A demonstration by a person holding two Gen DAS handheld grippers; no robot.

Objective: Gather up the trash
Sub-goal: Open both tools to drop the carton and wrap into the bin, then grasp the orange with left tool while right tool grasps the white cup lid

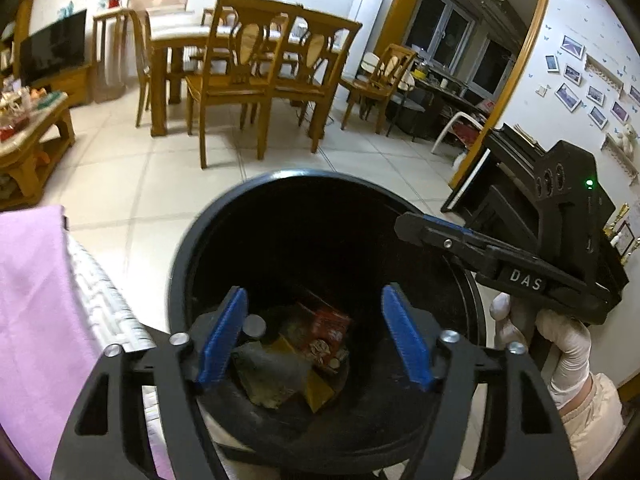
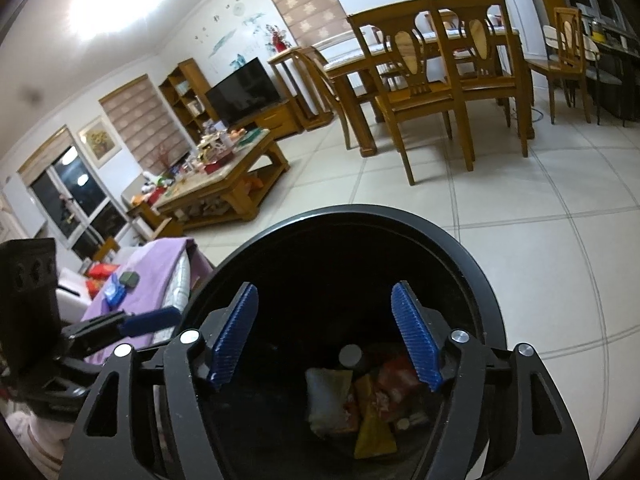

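The left gripper stands released, its ribbed blue pads well apart with nothing between them. The right gripper is likewise released and empty, its blue pads of the same ridged texture on matte black frames with bright metal pins.

Both hang over the mouth of a round black bin, smooth-walled with a thick rim (its interior is dark and poorly lit). The trash lies on the bin floor: a grey-green crumpled pouch, a glossy red printed wrapper and yellow pointed pieces, heaped and overlapping. No common long axis can be told; from the right wrist view the yellow piece runs roughly up and down the frame.

A gloved hand holds the right gripper's handle at the bin's right rim. Left of the bin lies a lilac cloth over a pale woven surface. Beyond, glossy cream floor tiles, wooden chairs and a coffee table.
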